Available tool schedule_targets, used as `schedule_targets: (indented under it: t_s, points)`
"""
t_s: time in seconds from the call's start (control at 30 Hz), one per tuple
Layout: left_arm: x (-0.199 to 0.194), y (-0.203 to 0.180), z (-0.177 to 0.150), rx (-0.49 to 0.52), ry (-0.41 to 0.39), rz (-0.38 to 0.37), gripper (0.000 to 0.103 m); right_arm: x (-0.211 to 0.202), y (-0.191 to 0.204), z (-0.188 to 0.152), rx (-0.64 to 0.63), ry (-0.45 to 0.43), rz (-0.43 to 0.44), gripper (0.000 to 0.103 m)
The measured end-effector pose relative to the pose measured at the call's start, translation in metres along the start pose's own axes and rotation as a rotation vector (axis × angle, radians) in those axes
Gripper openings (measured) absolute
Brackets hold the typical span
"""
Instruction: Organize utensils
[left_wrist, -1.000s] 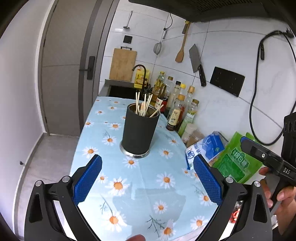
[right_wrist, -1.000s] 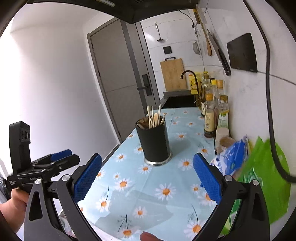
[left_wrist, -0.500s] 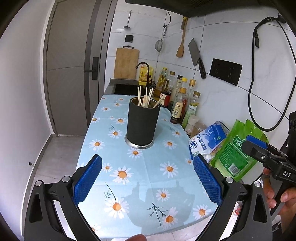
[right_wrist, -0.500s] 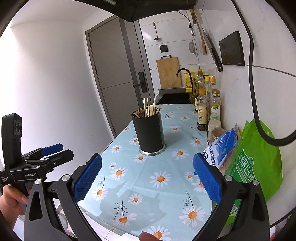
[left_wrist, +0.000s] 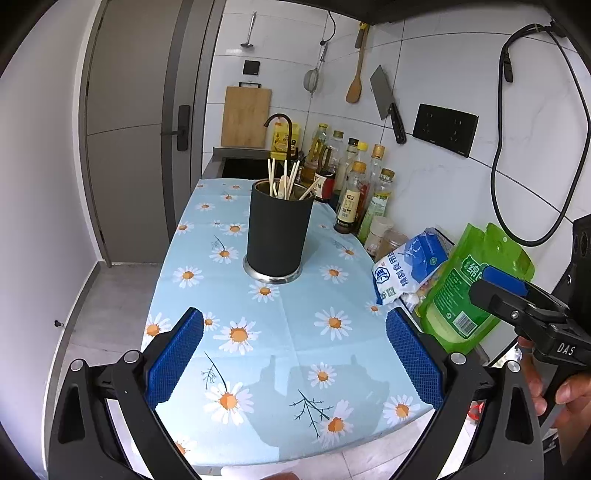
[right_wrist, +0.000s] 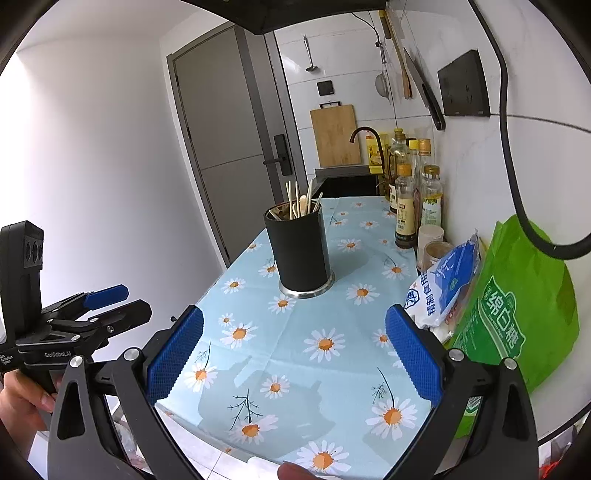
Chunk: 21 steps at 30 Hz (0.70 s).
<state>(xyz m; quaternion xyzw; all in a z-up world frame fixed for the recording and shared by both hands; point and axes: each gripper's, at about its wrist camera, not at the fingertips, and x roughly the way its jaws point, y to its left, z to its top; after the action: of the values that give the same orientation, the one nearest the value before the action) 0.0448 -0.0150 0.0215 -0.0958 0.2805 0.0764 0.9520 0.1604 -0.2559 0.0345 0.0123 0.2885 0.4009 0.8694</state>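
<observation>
A black cylindrical utensil holder (left_wrist: 276, 232) stands on the daisy-print tablecloth (left_wrist: 280, 332); it also shows in the right wrist view (right_wrist: 300, 251). Several chopsticks and a wooden spoon (left_wrist: 283, 182) stick out of it. My left gripper (left_wrist: 293, 354) is open and empty, held above the near end of the table. My right gripper (right_wrist: 293, 354) is open and empty too, also back from the holder. The right gripper shows at the right edge of the left wrist view (left_wrist: 524, 306), and the left gripper at the left edge of the right wrist view (right_wrist: 92, 314).
Oil and sauce bottles (left_wrist: 354, 195) line the tiled wall. A blue-white bag (left_wrist: 406, 269) and a green bag (left_wrist: 469, 288) lie at the table's right side. A cleaver (left_wrist: 386, 101), a wooden spatula and a strainer hang on the wall. A sink with a tap (left_wrist: 280, 123) is beyond the table.
Both grippers have pulled back and up from the holder, so more of the table's near end shows. Both stay open and empty.
</observation>
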Motion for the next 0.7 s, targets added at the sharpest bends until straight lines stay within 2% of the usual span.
schedule_targets:
  t_s: [0.7]
  points:
    - [0.009,-0.012,-0.003,0.014,0.009,-0.029,0.096,-0.004,-0.008,-0.003,-0.008,0.008,-0.039,0.098]
